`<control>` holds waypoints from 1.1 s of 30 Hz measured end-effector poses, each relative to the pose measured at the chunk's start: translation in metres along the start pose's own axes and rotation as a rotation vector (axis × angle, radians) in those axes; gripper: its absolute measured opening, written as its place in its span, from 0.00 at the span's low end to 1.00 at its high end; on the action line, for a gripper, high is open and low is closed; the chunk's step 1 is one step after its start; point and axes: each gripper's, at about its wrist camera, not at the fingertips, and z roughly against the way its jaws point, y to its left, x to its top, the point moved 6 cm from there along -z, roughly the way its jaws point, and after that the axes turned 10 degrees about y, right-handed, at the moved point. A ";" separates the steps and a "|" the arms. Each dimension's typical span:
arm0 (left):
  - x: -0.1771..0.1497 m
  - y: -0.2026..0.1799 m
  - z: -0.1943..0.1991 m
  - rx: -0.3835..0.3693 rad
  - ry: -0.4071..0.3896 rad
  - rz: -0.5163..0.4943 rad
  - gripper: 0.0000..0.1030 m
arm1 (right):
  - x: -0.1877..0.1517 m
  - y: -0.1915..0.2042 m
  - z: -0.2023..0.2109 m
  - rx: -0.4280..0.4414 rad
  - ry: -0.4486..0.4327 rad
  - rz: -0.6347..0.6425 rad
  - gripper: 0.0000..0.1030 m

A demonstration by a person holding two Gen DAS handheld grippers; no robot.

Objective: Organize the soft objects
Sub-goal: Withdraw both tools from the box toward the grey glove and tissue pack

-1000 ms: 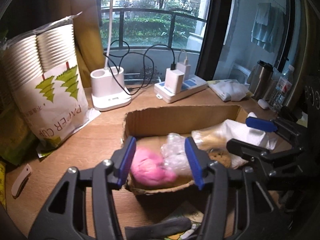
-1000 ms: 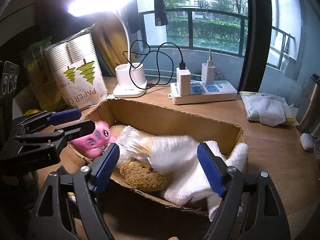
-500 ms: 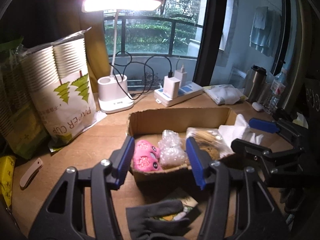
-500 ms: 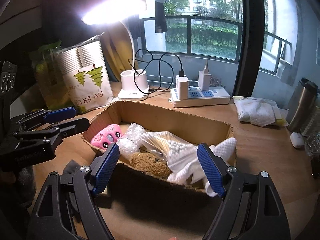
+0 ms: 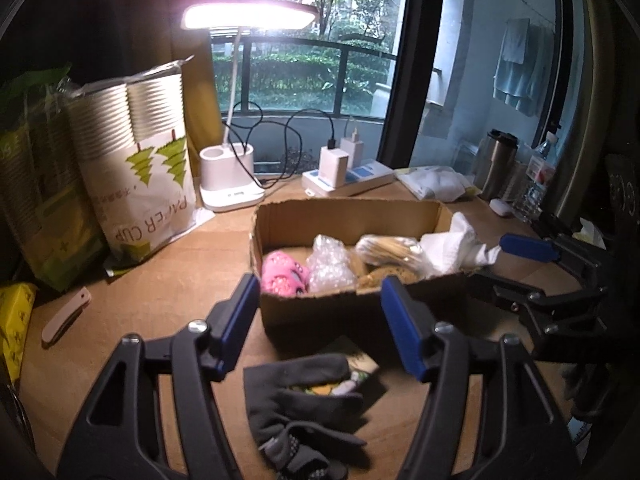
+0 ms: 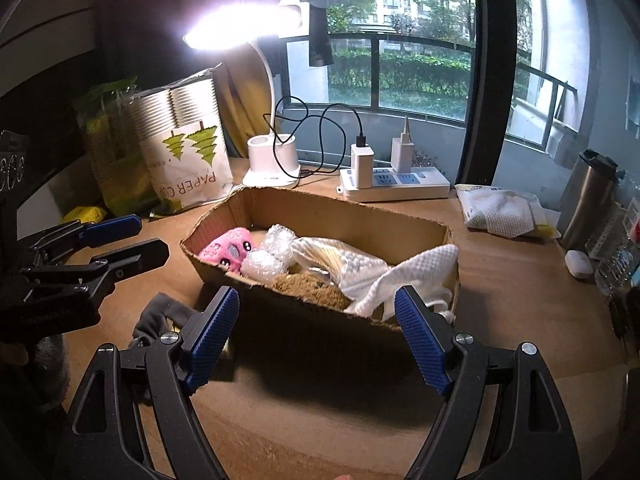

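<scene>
Glove (image 5: pixel 304 412), limp, light and easily bunched, lies on the counter (image 5: pixel 168 280) at lower centre before the box (image 5: pixel 344 216), best pinched mid-cuff by either empty, spread tool: left (image 5: pixel 322 326), right (image 6: pixel 316 334).

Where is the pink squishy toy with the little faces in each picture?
Left wrist view: the pink toy lies in the near left corner of the cardboard box, just past the left gripper, beside the bubble wrap.
Right wrist view: the pink toy sits at the box's left end, left of centre, again beside the bubble wrap.
Shared landmark: the white desk lamp, behind the box in both.
</scene>
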 end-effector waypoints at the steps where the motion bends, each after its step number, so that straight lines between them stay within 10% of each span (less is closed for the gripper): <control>1: -0.002 0.000 0.000 -0.001 0.003 0.000 0.63 | -0.002 0.001 0.001 -0.001 0.001 0.001 0.81; 33: -0.093 0.039 -0.027 -0.047 0.195 0.026 0.65 | -0.031 0.061 -0.056 0.044 0.130 0.040 0.81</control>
